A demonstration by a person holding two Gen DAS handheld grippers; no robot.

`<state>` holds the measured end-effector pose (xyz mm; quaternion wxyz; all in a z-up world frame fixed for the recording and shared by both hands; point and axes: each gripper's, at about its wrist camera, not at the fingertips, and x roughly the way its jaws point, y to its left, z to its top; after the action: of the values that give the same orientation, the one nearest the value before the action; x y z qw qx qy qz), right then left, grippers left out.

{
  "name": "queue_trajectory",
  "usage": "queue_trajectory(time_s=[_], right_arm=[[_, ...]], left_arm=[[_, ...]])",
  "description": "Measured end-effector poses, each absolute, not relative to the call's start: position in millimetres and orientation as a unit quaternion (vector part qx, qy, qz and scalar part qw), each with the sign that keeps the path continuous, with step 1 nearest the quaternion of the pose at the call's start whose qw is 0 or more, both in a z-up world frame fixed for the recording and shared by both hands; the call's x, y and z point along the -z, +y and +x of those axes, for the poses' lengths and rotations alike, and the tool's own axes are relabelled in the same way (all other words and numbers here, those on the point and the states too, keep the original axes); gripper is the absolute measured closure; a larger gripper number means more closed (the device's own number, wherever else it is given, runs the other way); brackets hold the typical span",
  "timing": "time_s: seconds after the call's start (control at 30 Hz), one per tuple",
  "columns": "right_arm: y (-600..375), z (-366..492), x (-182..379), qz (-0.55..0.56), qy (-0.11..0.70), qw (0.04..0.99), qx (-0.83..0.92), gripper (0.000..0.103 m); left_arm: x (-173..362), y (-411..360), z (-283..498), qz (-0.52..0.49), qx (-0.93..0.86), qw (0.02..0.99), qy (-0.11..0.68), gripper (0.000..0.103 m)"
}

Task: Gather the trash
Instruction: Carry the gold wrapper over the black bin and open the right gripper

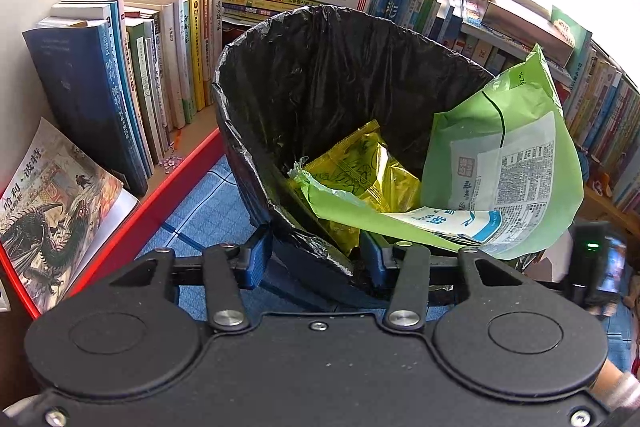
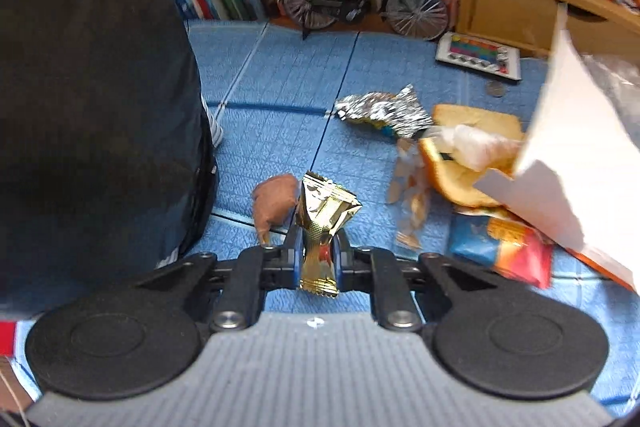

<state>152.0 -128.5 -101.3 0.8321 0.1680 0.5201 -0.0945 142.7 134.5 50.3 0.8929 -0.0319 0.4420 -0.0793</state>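
A bin lined with a black bag (image 1: pixel 320 75) fills the left wrist view. Inside it lie a yellow wrapper (image 1: pixel 360 167) and a large green packet (image 1: pixel 500 163) that leans over the right rim. My left gripper (image 1: pixel 316 255) straddles the bin's near rim, one finger outside and one inside, closed on it. In the right wrist view my right gripper (image 2: pixel 318 251) is shut on a crumpled gold wrapper (image 2: pixel 324 211), just above the blue mat (image 2: pixel 280 87). The dark bin wall (image 2: pixel 88 87) stands at the left.
On the mat lie a brown lump (image 2: pixel 274 201), a silver foil wrapper (image 2: pixel 380 111), bread slices (image 2: pixel 472 131), crumbs, a blue-orange snack bag (image 2: pixel 504 247) and white paper (image 2: pixel 580 155). A model bicycle (image 2: pixel 360 3) and rows of books (image 1: pixel 132 75) stand behind.
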Motion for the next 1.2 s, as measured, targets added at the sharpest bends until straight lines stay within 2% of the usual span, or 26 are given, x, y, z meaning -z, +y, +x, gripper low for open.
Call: queue_trajectory(time_s=[0.17, 0.5, 0.63, 0.83, 0.97, 1.0, 1.07, 1.13, 1.2], right_arm=[[-126, 123, 46, 0.15, 0.478, 0.862, 0.077, 0.084], [-106, 86, -98, 0.109, 0.347, 0.931, 0.01, 0.084], [-86, 100, -123, 0.096, 0.324, 0.941, -0.028, 0.084], [-44, 133, -125, 0.061, 0.331, 0.939, -0.072, 0.083], [-25, 154, -116, 0.048, 0.344, 0.934, -0.084, 0.076], [-23, 157, -115, 0.05, 0.347, 0.932, -0.087, 0.072], [-20, 159, -114, 0.054, 0.351, 0.931, -0.089, 0.056], [-20, 158, -113, 0.057, 0.354, 0.929, -0.09, 0.054], [-21, 157, -113, 0.058, 0.355, 0.929, -0.088, 0.048]], left_arm=[[-49, 136, 143, -0.034, 0.083, 0.892, 0.442, 0.057], [-48, 136, 143, -0.033, 0.084, 0.893, 0.44, 0.057], [-48, 136, 142, -0.035, 0.085, 0.894, 0.439, 0.057], [-48, 138, 143, -0.04, 0.089, 0.893, 0.439, 0.057], [-48, 138, 143, -0.04, 0.089, 0.893, 0.44, 0.057], [-48, 137, 143, -0.04, 0.089, 0.893, 0.44, 0.057], [-49, 137, 143, -0.04, 0.089, 0.893, 0.44, 0.057], [-49, 137, 143, -0.041, 0.09, 0.893, 0.44, 0.057], [-49, 138, 143, -0.042, 0.091, 0.893, 0.439, 0.057]])
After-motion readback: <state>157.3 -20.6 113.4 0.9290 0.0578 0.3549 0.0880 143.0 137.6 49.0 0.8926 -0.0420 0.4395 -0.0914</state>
